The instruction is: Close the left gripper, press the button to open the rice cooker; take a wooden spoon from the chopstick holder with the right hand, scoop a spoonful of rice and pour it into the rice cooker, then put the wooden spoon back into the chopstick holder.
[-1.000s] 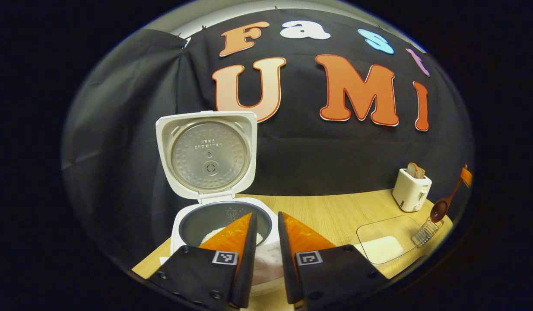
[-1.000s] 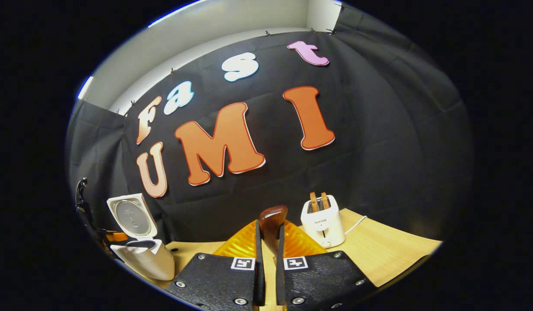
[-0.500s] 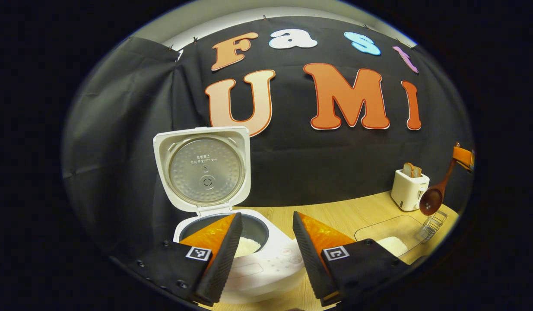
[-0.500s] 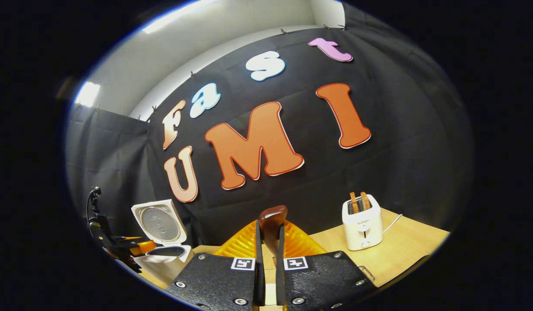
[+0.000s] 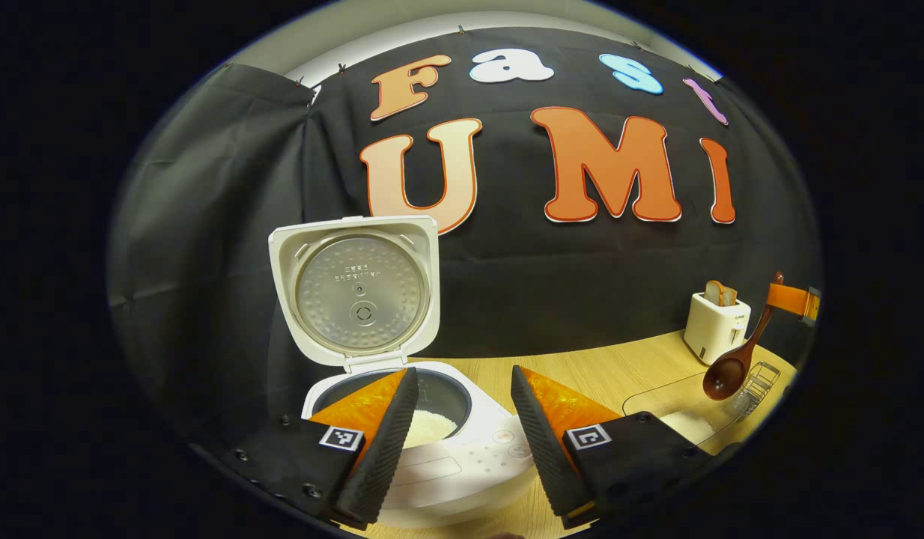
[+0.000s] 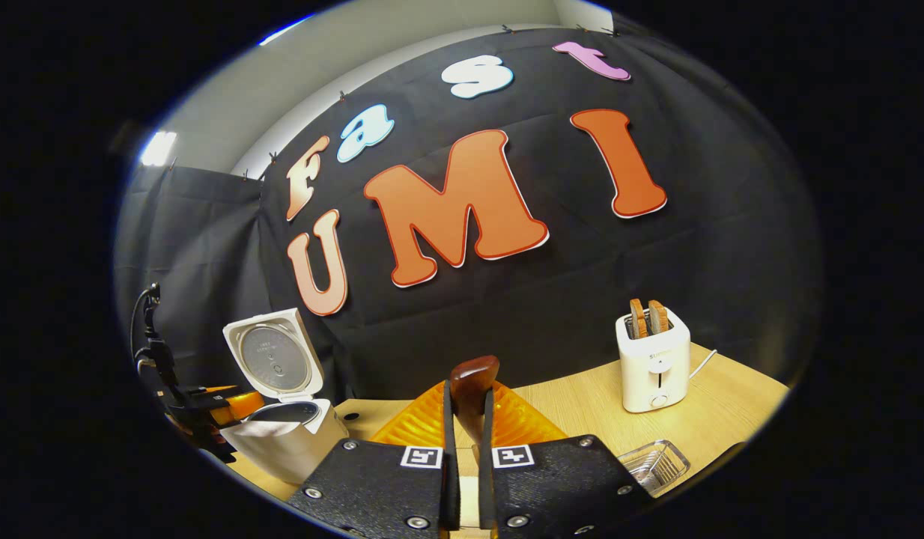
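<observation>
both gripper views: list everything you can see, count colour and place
rice cooker: 1, white, lid up, table's left end, some white rice inside
toaster: 1, white, two brown slices in it, back right of table
tray: 1, clear, holds white rice, right of cooker
holder: 1, wire, near table's right edge
spoon: 1, dark wood, lifted above the tray
table: 1, light wood
left hand-held gripper: open, at the cooker
right hand-held gripper: shut on the spoon handle

Toaster (image 6: 653, 359): white, standing on table at right of right gripper view; far right in left gripper view.
Bread slices (image 6: 648, 317): two, upright in toaster slots.
Cord (image 6: 701, 363): white, trailing right from toaster.
Table (image 6: 582, 404): light wood.
</observation>
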### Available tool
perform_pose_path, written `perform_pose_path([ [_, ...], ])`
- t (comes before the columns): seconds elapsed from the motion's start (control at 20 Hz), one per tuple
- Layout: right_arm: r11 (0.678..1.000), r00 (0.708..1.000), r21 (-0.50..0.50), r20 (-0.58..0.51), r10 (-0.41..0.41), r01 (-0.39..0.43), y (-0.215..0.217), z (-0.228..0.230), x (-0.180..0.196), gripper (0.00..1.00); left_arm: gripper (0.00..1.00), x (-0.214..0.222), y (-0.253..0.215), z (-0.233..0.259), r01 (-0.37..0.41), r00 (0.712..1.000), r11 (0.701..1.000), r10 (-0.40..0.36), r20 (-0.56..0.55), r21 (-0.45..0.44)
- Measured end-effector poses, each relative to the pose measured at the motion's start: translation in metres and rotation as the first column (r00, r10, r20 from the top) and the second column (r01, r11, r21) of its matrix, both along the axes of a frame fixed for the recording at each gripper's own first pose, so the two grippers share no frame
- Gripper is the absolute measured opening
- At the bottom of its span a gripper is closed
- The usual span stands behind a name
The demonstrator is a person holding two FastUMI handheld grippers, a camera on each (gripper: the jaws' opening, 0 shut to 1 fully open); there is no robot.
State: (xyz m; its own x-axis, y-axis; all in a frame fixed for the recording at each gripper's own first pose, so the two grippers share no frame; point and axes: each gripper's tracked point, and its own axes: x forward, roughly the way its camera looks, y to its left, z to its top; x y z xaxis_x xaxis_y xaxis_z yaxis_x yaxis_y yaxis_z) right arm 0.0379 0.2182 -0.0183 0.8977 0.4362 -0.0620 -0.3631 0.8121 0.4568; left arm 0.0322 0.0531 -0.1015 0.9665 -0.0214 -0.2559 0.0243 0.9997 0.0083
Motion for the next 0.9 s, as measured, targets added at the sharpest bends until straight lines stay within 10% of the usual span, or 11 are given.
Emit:
perform_pose_path([
  [0.5, 0.977, 0.995, -0.214, -0.098, -0.008, -0.013, 0.039, -0.067, 0.004, 0.1, 0.83, 0.003, 0.0, -0.009, 0.001, 1.0, 1.0, -0.001, -0.009, -0.01],
  [0.9, 0.994, 0.977, -0.09, -0.21, 0.038, -0.058, 0.059, -0.08, -0.003, 0.1, 0.83, -0.001, 0.007, -0.013, -0.019, 1.0, 1.0, 0.019, -0.019, -0.013],
])
